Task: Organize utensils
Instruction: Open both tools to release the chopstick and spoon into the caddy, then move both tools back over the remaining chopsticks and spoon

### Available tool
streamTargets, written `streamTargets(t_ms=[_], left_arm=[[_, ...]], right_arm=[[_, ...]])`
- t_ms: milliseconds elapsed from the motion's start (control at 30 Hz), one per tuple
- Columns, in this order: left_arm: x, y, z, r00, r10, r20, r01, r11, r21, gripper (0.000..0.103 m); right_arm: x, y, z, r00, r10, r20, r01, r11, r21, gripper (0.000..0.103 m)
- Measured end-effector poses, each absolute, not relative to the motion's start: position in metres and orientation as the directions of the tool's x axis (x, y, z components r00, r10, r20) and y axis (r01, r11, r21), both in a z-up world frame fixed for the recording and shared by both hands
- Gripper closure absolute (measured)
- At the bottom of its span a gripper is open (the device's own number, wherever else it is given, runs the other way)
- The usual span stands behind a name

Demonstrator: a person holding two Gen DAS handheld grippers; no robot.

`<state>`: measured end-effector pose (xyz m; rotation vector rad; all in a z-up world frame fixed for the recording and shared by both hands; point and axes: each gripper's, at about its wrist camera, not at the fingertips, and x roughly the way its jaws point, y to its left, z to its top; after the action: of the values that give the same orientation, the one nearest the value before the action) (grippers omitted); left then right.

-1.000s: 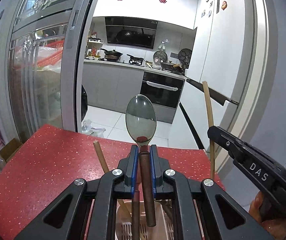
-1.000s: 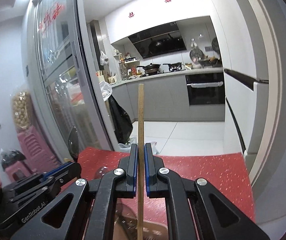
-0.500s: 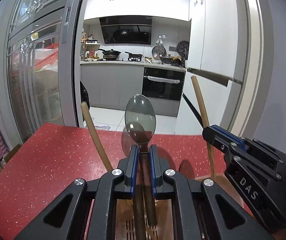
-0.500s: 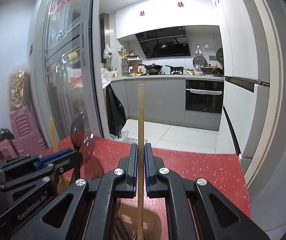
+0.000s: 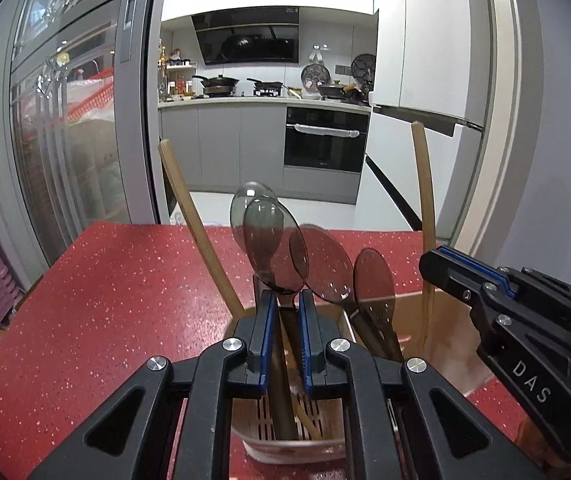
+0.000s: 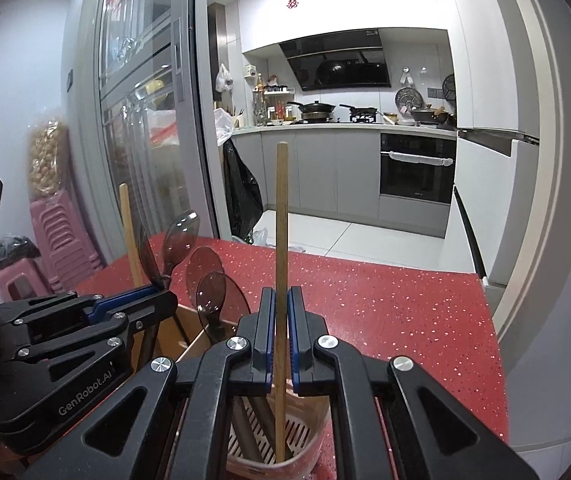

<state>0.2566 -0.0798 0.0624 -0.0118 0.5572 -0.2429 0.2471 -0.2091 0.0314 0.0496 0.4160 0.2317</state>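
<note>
My left gripper (image 5: 284,312) clamps a spoon (image 5: 275,250), my right gripper (image 6: 281,308) a chopstick (image 6: 281,240), both above the holder (image 6: 285,446) at 6 o'clock; a crooked release could tip it.

Home kitchen: oven (image 5: 325,142), range hood (image 5: 247,40), stove pans (image 6: 312,107).

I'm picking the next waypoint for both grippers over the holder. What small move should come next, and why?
Probably open both grippers and let go. The left gripper holds a spoon whose handle already reaches down inside the utensil holder. The right gripper is clamped on a wooden chopstick whose lower end sits near the slotted floor of the holder. Both look low enough to drop in.
</note>
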Motion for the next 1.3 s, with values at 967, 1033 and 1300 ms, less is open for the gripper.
streamTargets(t_ms=[967, 1033, 1300], left_arm=[[0.245, -0.031, 0.092, 0.852, -0.163, -0.497, 0.153, 0.986, -0.06, 0.0], [0.258, -0.018, 0.093, 0.838, -0.177, -0.517, 0.135, 0.984, -0.118, 0.0], [0.245, -0.005, 0.077, 0.796, -0.198, -0.573, 0.128, 0.979, -0.16, 0.0]], right_arm=[[0.234, -0.24, 0.044, 0.824, 0.356, -0.44, -0.242, 0.925, 0.294, 0.055], [0.23, -0.24, 0.046, 0.824, 0.359, -0.438, -0.245, 0.923, 0.295, 0.055], [0.213, -0.241, 0.042, 0.801, 0.365, -0.475, -0.222, 0.917, 0.331, 0.052]])
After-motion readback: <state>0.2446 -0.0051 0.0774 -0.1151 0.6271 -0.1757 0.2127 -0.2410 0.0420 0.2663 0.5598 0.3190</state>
